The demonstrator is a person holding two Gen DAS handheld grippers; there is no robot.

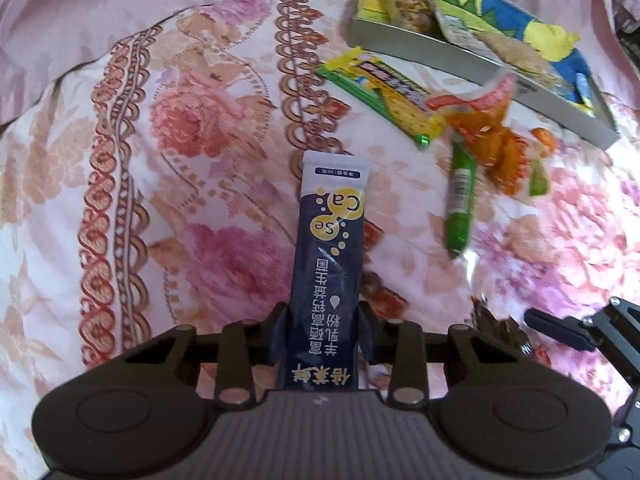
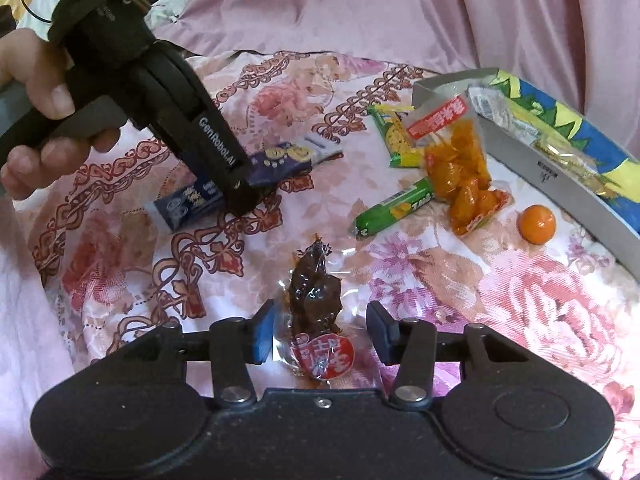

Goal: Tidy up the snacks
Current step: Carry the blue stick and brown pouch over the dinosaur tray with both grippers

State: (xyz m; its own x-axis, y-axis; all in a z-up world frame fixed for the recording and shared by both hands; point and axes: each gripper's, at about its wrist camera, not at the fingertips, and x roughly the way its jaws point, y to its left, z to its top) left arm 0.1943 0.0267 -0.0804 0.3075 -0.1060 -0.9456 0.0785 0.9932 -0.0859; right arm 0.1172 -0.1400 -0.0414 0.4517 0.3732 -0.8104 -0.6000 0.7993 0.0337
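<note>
My left gripper (image 1: 322, 334) is shut on a long dark blue sachet (image 1: 330, 256), which points away from me over the floral bedspread; the right wrist view shows that gripper (image 2: 240, 200) pinching the sachet (image 2: 276, 162) low on the cloth. My right gripper (image 2: 322, 334) is open, its jaws either side of a clear pack of dark brown meat (image 2: 316, 300) lying on the bedspread. A yellow-green packet (image 1: 390, 94), an orange snack bag (image 2: 460, 172), a green sausage stick (image 2: 394, 208) and an orange ball (image 2: 536, 224) lie loose. A grey box (image 2: 560, 184) holds several snacks.
Pink fabric (image 2: 360, 8) rises behind the bedspread. A hand (image 2: 44, 120) grips the left tool at the upper left of the right wrist view. The box (image 1: 440, 44) sits at the far right in the left wrist view.
</note>
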